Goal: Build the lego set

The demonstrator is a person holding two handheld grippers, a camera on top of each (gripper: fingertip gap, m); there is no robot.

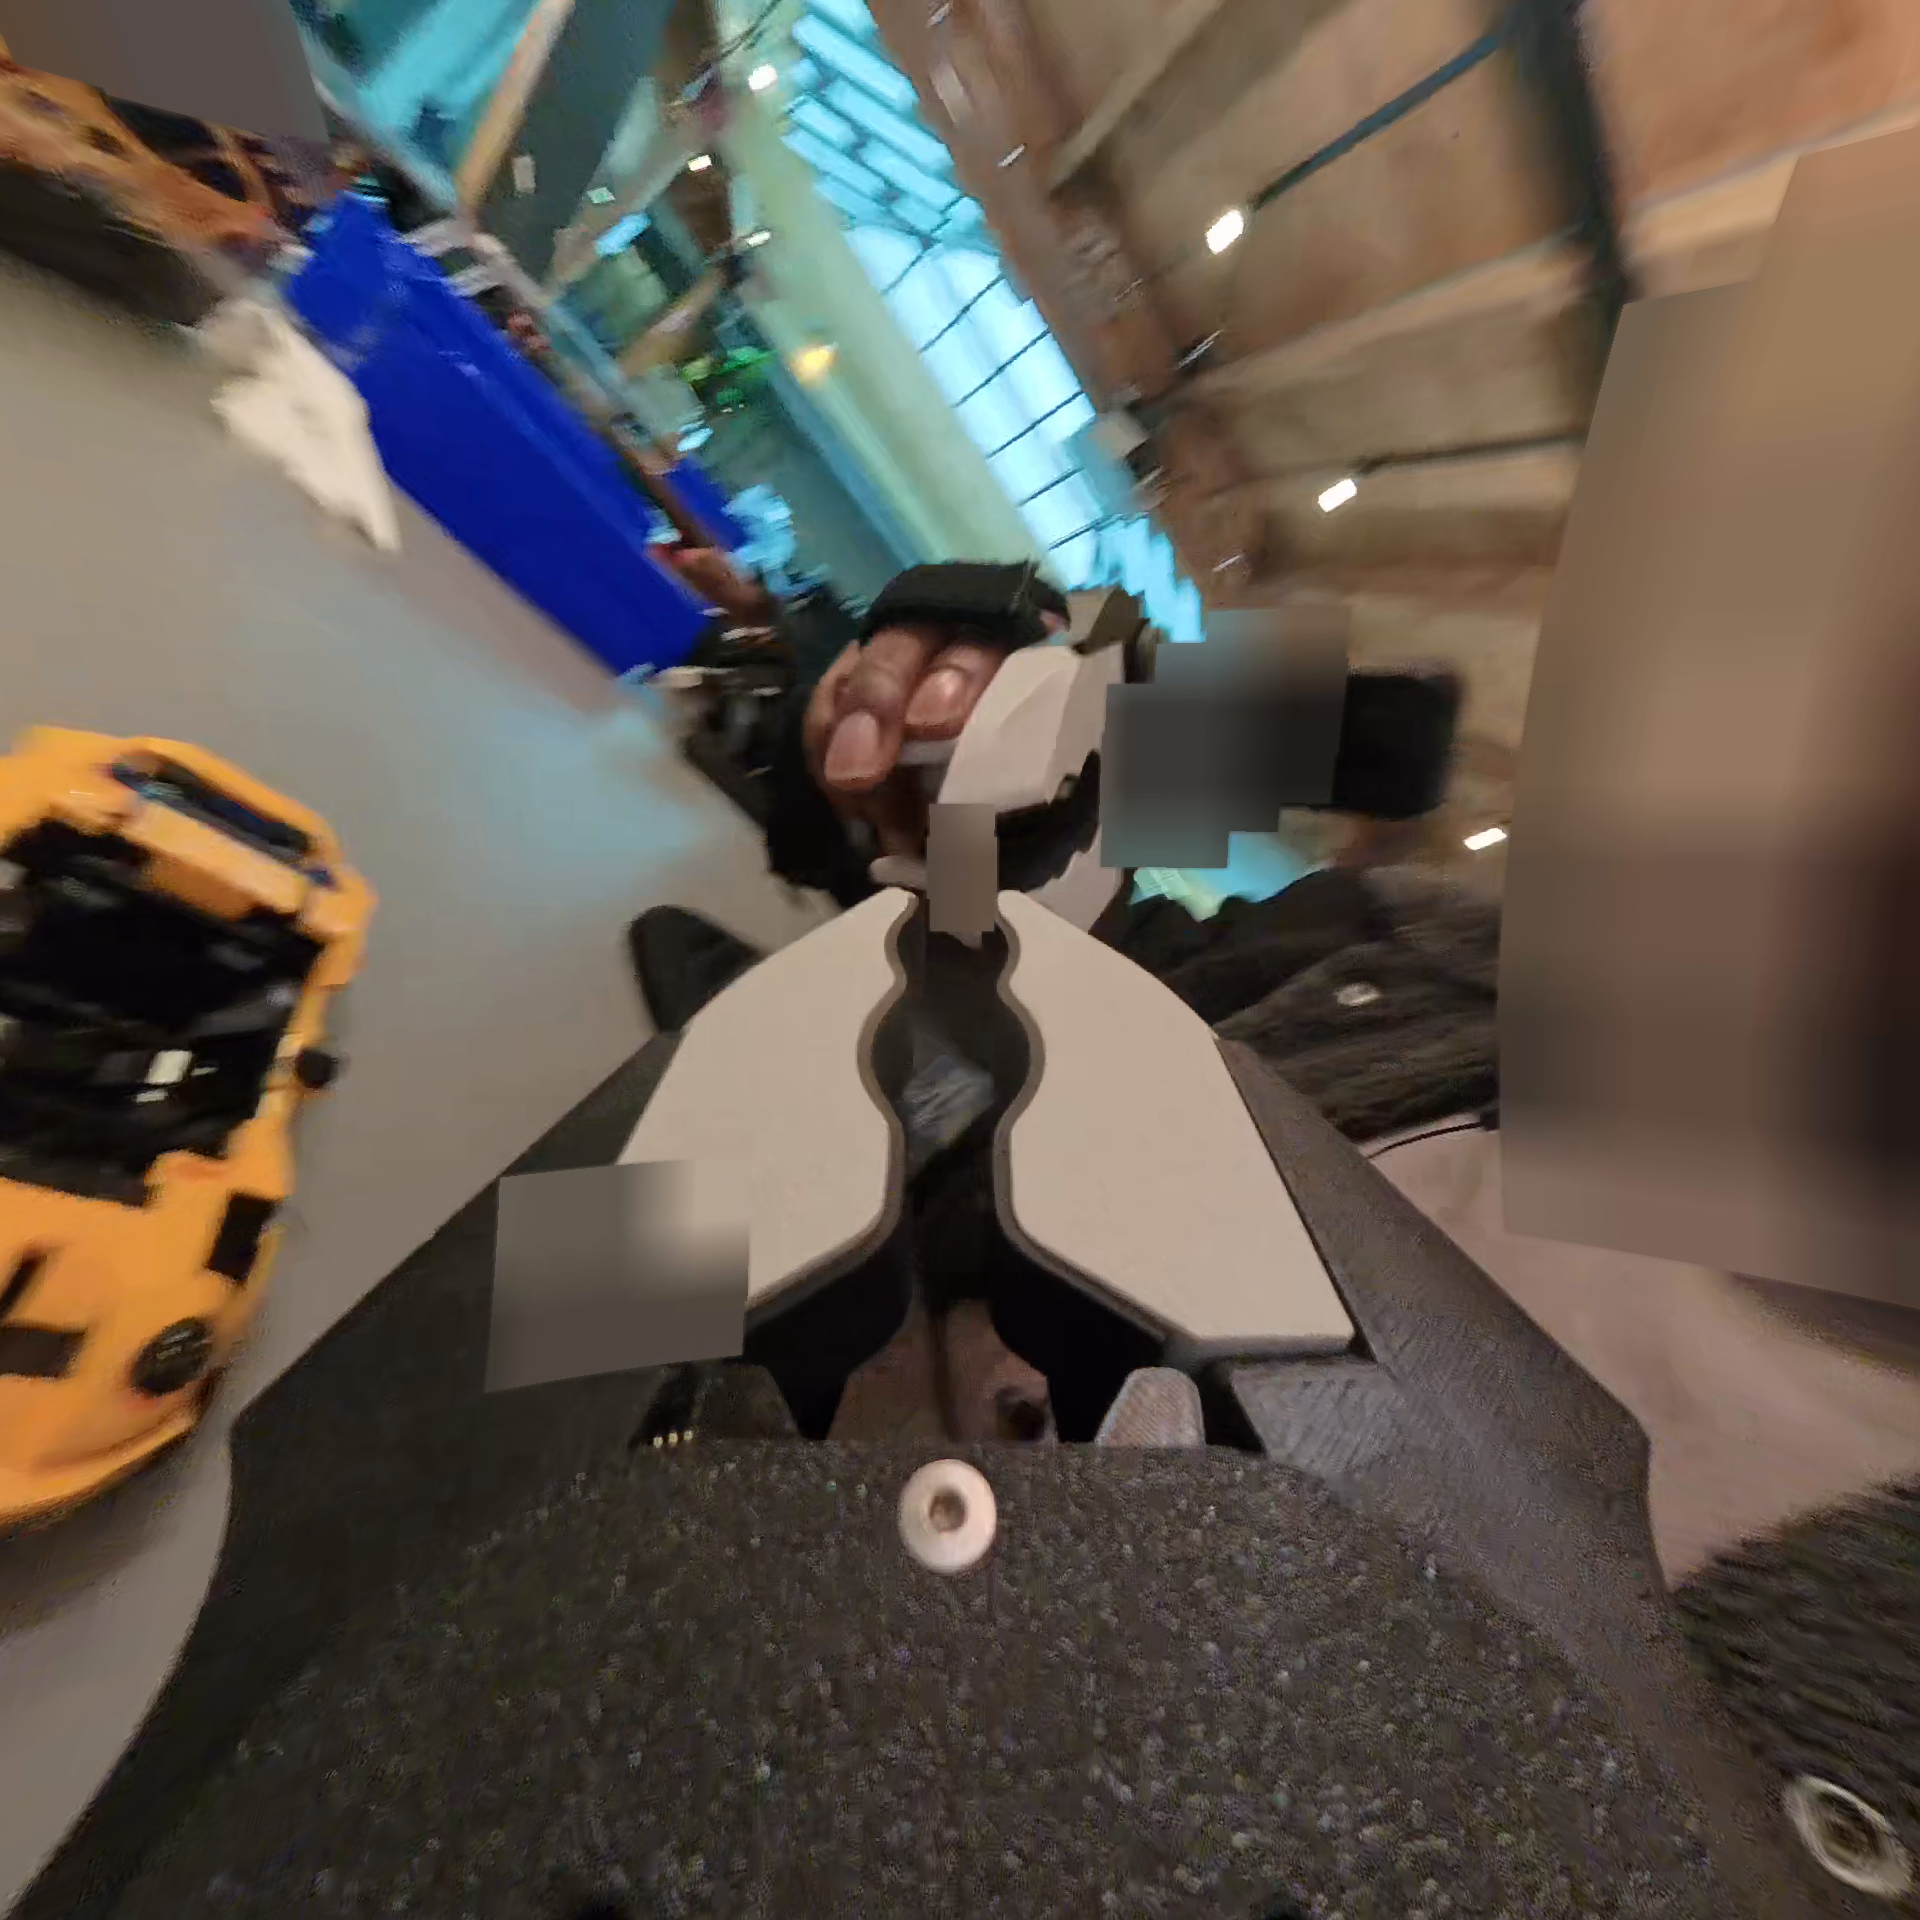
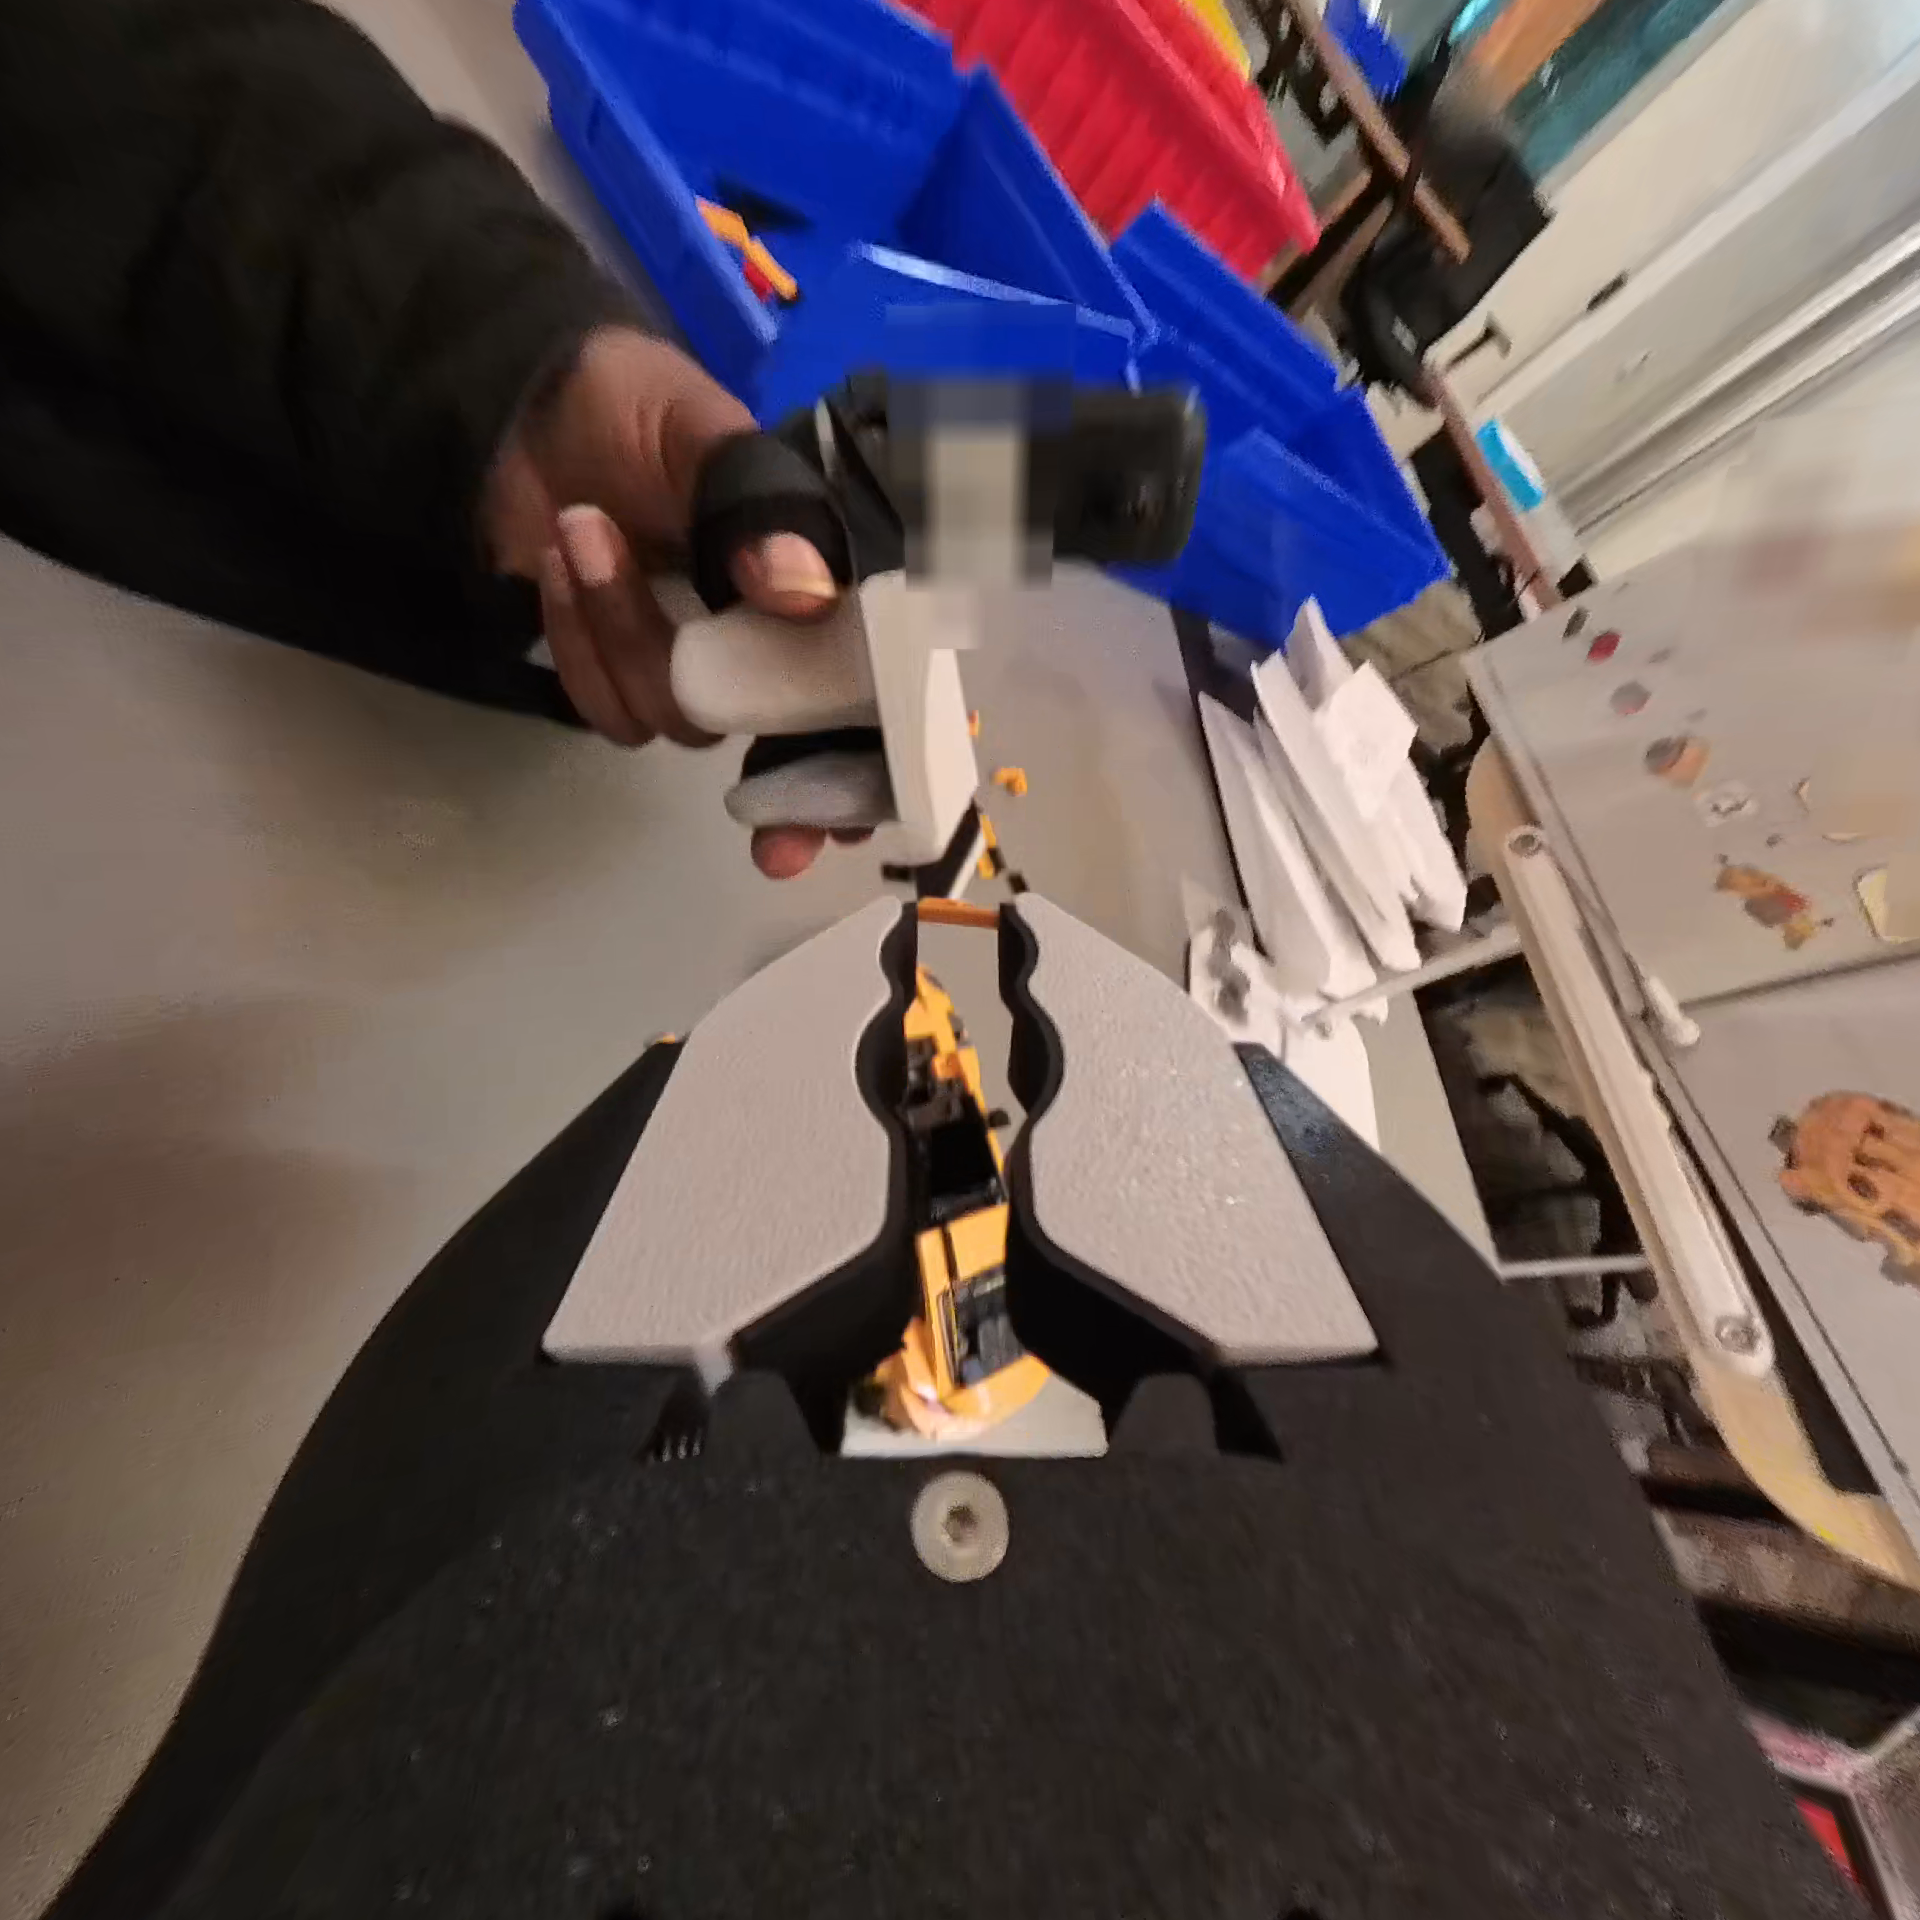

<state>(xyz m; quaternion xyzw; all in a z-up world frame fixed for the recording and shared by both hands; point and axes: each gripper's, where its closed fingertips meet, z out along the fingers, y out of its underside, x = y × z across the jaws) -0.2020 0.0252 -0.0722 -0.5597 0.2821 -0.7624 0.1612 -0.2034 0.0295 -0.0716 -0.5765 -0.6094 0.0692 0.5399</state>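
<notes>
A grey table fills the room's near side, and the pictures are a bit blurry.

Closest in the right wrist view is the right gripper. Its two fingers are pinched on a small flat orange piece, held right at the tips. Under it, seen through the gap between the fingers, lies the yellow lego car. The car sits on the table with its dark inside open at the top.

Just past the orange piece is the left gripper, held by a hand in a black sleeve. A thin orange and black bit shows beside its tips, but I cannot tell if it holds it. In the left wrist view its fingers sit very close together, and a blur patch hides the tips, so I cannot tell if they grip anything.

Farther back are white paper bags, then blue bins and a red bin.

I think the step now is to bring the orange piece to its spot, on the car or on the bit by the other gripper. To do it well, keep the pinch firm so the little piece does not twist. Line it up flat and straight first. Then push slowly and evenly. The other gripper should hold its side steady, so nothing slides or pops off.
</notes>
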